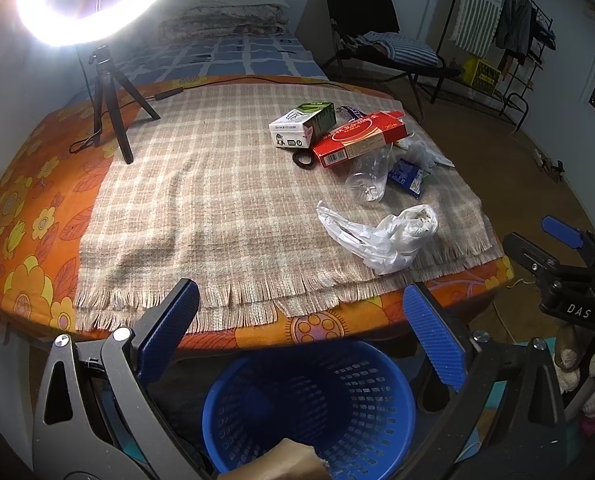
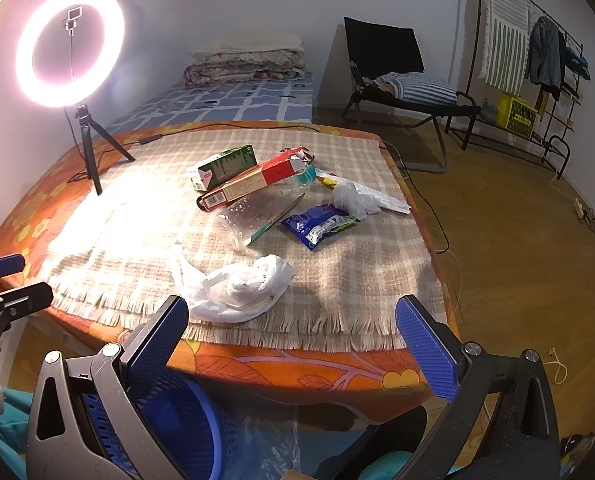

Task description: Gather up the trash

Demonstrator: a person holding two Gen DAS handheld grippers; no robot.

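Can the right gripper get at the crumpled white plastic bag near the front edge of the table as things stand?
Probably yes. The right gripper is open and empty, and the white plastic bag lies just ahead of it on the checked cloth, with nothing between them.

Plaid blanket (image 1: 217,208) over floral table (image 1: 29,208)

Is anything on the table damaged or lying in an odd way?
Yes. The red box lies tilted, leaning on the green carton, and its far end is torn open. The clear bottle lies on its side and looks crushed. Nothing looks spilled.
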